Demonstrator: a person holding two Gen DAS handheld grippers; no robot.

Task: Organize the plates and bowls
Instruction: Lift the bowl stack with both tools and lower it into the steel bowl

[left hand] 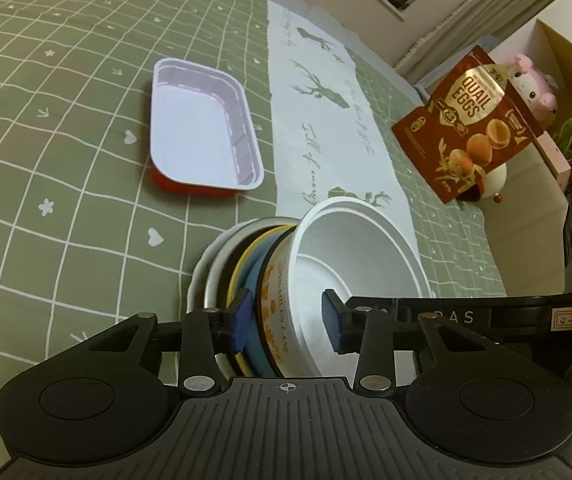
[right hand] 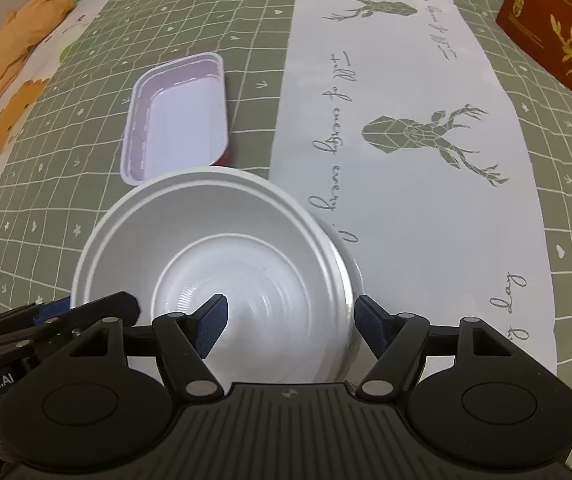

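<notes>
A glossy white plastic bowl (right hand: 213, 264), its smooth inside ridged in rings, sits in a stack of smooth-rimmed dishes (left hand: 221, 276) on a matt green checked cloth (left hand: 65, 160). A satin-white rectangular tray (left hand: 201, 128) shows a shiny red underside. The shiny printed snack pouch (left hand: 470, 120) catches light; the pink toy (left hand: 534, 80) looks plush. Gripper pads (left hand: 241, 320) appear ribbed blue rubber.

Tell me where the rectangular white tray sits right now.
The rectangular white tray lies on the green checked cloth, left of the deer-print runner and beyond the stacked bowls, resting on something red.
</notes>
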